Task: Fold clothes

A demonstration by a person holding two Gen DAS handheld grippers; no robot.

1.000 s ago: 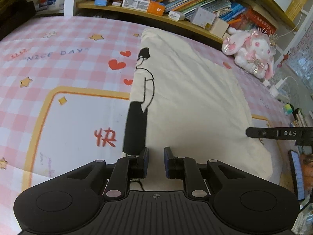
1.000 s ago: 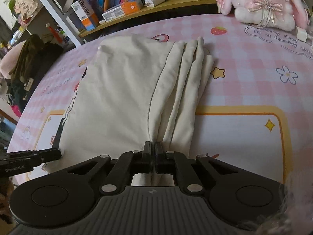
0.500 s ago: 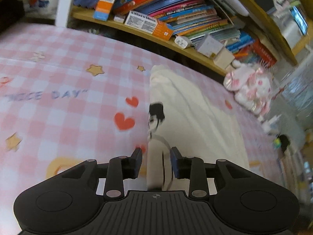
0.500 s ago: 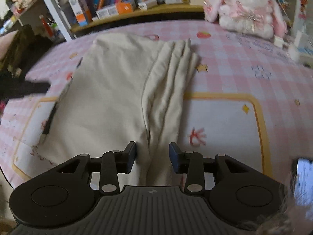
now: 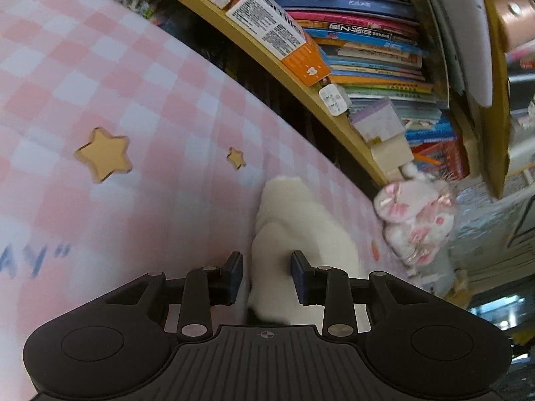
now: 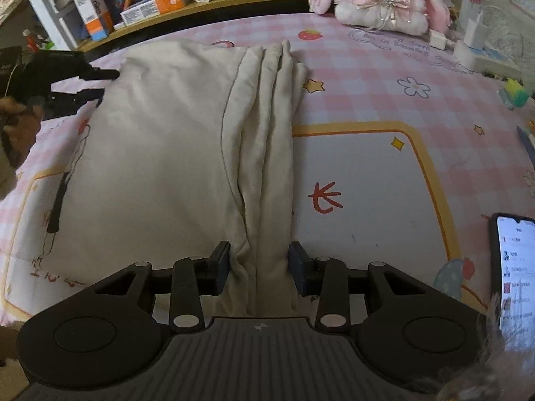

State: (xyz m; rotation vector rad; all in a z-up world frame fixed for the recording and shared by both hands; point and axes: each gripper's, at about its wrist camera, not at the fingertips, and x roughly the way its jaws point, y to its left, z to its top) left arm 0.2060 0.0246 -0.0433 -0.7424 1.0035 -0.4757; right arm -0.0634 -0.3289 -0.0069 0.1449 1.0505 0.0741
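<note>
Fingers (image 5: 234,269) blurred, straddling the cream garment (image 5: 294,230), its lower part hidden.

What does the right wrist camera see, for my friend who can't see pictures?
A cream folded garment lies on a pink checked cloth, its bunched edge between the open right gripper pads, which don't squeeze it. The left gripper sits at its far left corner; a lit phone lies at right.
</note>
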